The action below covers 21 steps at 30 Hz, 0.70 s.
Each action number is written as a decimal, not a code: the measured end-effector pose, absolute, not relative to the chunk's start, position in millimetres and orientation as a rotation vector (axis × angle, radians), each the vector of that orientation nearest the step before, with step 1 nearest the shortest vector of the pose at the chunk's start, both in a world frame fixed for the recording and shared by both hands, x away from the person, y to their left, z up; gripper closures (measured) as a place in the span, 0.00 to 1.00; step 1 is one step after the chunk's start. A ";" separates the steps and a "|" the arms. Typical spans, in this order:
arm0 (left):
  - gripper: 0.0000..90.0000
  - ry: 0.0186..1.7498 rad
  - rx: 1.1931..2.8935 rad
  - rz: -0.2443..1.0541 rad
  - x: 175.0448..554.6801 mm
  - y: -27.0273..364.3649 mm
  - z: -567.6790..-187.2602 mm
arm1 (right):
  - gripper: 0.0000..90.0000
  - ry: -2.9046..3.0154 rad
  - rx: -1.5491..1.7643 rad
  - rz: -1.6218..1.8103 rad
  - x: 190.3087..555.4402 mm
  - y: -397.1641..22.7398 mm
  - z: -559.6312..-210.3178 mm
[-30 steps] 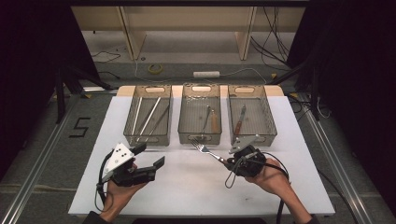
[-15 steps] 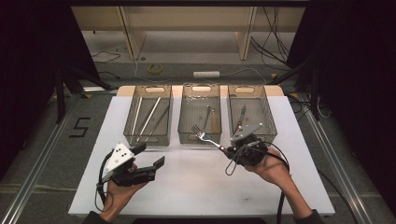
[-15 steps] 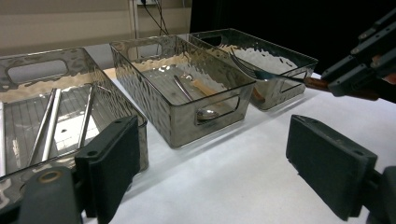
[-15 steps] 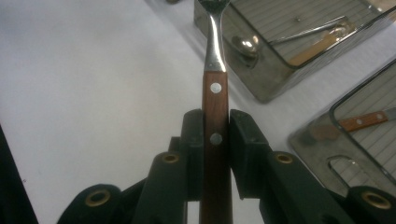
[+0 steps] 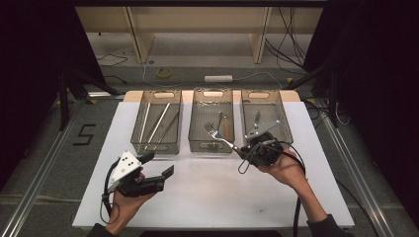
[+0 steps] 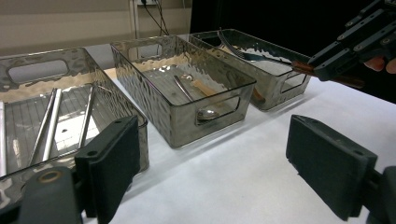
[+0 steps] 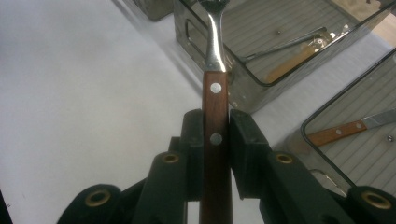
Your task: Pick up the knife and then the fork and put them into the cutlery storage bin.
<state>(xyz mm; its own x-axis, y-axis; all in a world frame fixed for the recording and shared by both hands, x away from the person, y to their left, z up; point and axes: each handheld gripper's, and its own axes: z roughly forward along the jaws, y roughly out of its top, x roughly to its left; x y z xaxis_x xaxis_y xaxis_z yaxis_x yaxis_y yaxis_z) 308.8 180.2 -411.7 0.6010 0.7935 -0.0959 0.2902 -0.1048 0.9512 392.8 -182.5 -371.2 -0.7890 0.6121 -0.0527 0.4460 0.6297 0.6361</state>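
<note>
The left gripper (image 5: 160, 165) is resting low over the white table (image 5: 207, 197) on the near side of the middle tray (image 5: 211, 146), its jaws standing wide apart with nothing between them. In the left gripper view the two black pads are framing bare table in front of that tray.

To the right of the middle tray's near wall, the right gripper (image 5: 242, 149) is clenching the fork (image 5: 221, 138) by its wooden handle. In the right gripper view the pads are pressing on both sides of the riveted handle (image 7: 215, 140), the metal neck is running straight out ahead of the jaws, and the prongs are pointing away from the hand. In the high view the fork's head is hanging over the near right corner of the middle tray, above its rim.

Inside the middle tray a spoon (image 6: 205, 113) and another wooden-handled piece (image 5: 226, 126) are lying on the floor. The tray left of it (image 5: 148, 146) is holding long metal rods (image 5: 157, 123). The tray right of it (image 5: 284, 126) is holding a knife (image 7: 355, 128) with a wooden handle.
</note>
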 end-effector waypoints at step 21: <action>0.19 0.914 1.670 0.542 309.1 180.5 -412.1 | 0.86 2.533 0.929 0.938 415.4 -194.7 -361.0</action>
<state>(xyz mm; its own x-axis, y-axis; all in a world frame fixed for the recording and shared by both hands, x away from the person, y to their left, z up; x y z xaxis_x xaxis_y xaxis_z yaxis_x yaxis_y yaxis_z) 309.1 180.5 -412.1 0.5969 0.7959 -0.1010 0.2930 -0.0990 0.9510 415.4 -194.7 -361.0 -0.7521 0.6578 -0.0400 0.4730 0.5811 0.6623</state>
